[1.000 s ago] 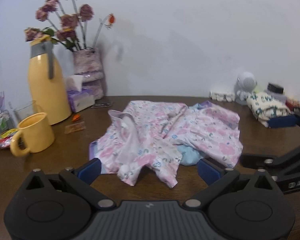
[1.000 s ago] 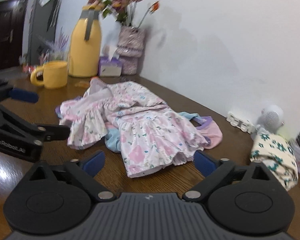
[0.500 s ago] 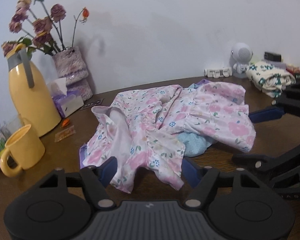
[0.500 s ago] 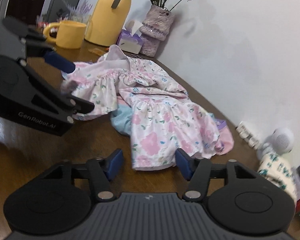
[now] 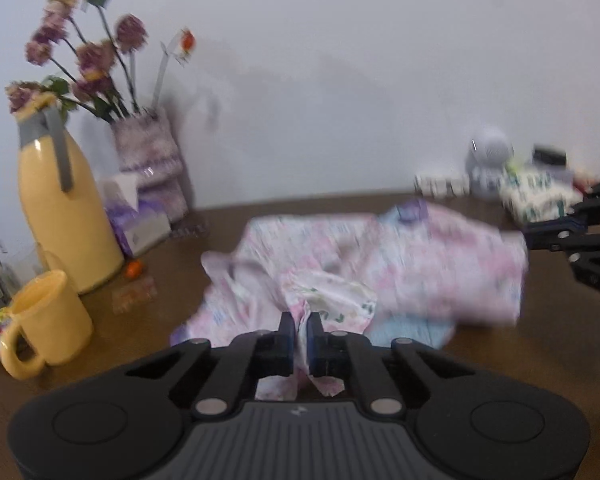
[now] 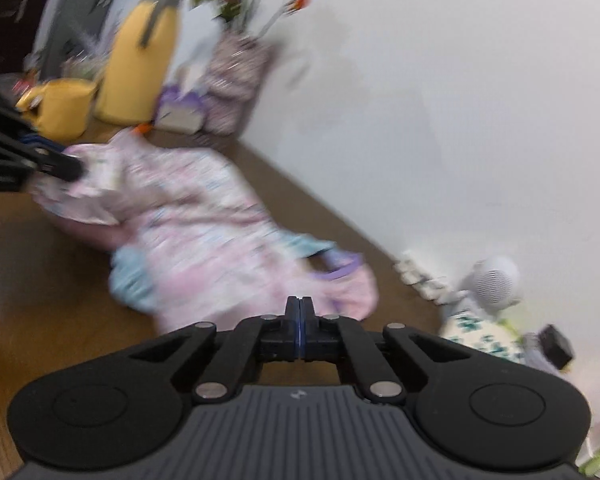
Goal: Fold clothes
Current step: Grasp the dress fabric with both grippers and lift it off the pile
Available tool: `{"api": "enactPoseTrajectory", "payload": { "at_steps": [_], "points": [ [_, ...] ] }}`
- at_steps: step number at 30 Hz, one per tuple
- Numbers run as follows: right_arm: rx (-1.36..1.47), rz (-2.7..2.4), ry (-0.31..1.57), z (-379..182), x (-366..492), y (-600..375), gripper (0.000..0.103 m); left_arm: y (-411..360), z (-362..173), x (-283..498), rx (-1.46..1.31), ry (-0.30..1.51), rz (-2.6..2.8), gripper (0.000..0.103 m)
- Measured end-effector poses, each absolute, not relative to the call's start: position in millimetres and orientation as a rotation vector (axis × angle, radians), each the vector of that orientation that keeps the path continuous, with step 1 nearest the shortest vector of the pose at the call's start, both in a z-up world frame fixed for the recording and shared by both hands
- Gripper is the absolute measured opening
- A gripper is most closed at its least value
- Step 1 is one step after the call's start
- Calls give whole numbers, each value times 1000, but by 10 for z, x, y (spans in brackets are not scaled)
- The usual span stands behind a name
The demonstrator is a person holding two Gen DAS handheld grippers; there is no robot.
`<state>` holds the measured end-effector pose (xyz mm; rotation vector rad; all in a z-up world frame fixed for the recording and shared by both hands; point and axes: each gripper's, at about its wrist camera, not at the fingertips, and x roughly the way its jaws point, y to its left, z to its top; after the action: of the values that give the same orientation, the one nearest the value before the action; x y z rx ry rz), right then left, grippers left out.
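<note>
Both grippers now closed, were wide open a second ago

Left gripper [image 5: 299, 326] is pinching a bunched fold of the pink floral garment [image 5: 380, 264] between its blue pads, near edge of the cloth, fabric sticking out above and below the fingers. Right gripper [image 6: 299, 309] is showing its pads pressed together at the garment's near hem; cannot tell if any cloth is caught between them, view is blurring. Garment is lying crumpled in the middle of the brown tabletop [image 5: 540, 344], with a light blue piece [image 5: 412, 330] poking out underneath. Yellow mug [image 5: 46, 322] and yellow thermos [image 5: 66, 216] are standing to the left, flower vase [image 5: 148, 152] and tissue box [image 5: 140, 226] behind them by the wall. Folded green-print cloth [image 5: 536, 196] and small white robot figure [image 5: 490, 152] are sitting at the far right, well apart from the garment
</note>
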<state>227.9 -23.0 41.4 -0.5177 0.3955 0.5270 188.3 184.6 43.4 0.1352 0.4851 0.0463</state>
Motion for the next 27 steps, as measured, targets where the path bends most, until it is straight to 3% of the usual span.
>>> {"api": "enactPoseTrajectory", "payload": {
  "at_steps": [7,11,15,25,26,27],
  "points": [
    [-313,527,470,882,2552,-577,4,1954,1099,1865,120,382,89,4],
    [-302,578,474,756,2555,-471,48,1963,1229,1860,107,379,114,4],
    [-431,694,449,562,2354,-162,62,1988,1174,1839,76,397,124,4],
    [-770,648,523,45,2192,720,60,2054,1069,1818,29,415,121,4],
    [-786,629,536,20,2224,766,52,2060,1061,1816,25,416,121,4],
    [-789,618,554,0,2256,792,28,2062,1054,1814,26,418,122,4]
  ]
}}
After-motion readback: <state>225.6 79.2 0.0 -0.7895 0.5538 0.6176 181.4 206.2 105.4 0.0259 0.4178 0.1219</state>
